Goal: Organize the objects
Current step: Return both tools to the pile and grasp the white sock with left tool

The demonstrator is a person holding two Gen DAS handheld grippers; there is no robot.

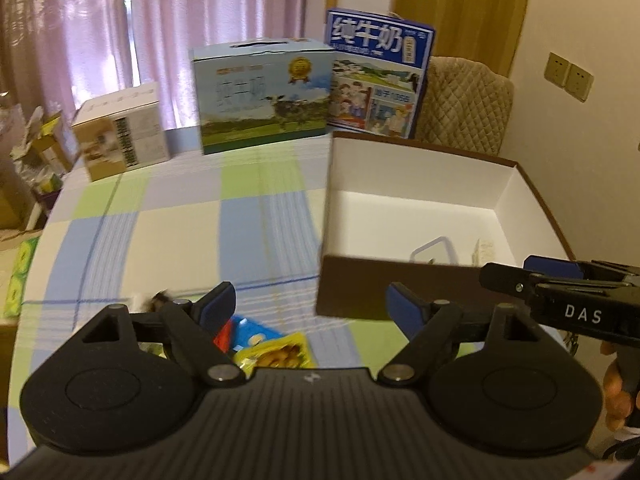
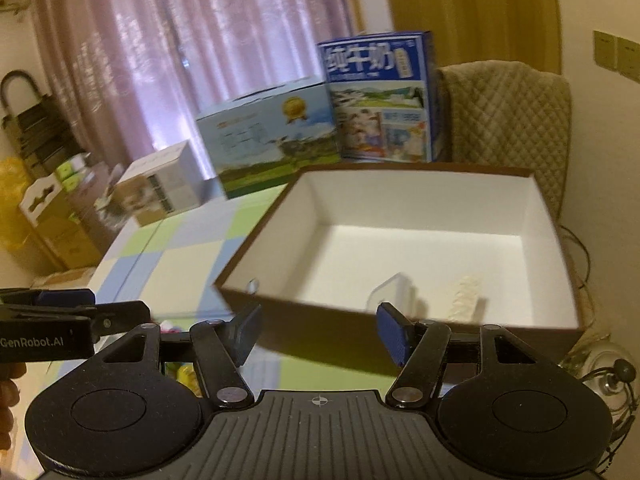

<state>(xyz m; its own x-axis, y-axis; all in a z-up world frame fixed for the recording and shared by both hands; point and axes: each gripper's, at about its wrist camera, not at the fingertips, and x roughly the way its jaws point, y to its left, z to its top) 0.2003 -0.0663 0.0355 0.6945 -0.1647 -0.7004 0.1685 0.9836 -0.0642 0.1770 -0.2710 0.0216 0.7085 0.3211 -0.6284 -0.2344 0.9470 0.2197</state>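
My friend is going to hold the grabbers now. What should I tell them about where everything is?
Left gripper: jaws open, holding nothing, above the snack packets lying on the checked tablecloth.
Right gripper: jaws open, holding nothing, at the near wall of the brown box.
Already in the box: a clear container and a small cream-coloured item.
Left to do: the snack packets are outside the box, so they probably go in next.
The three cartons at the back of the table, including the tall blue milk carton, stand apart from the box.
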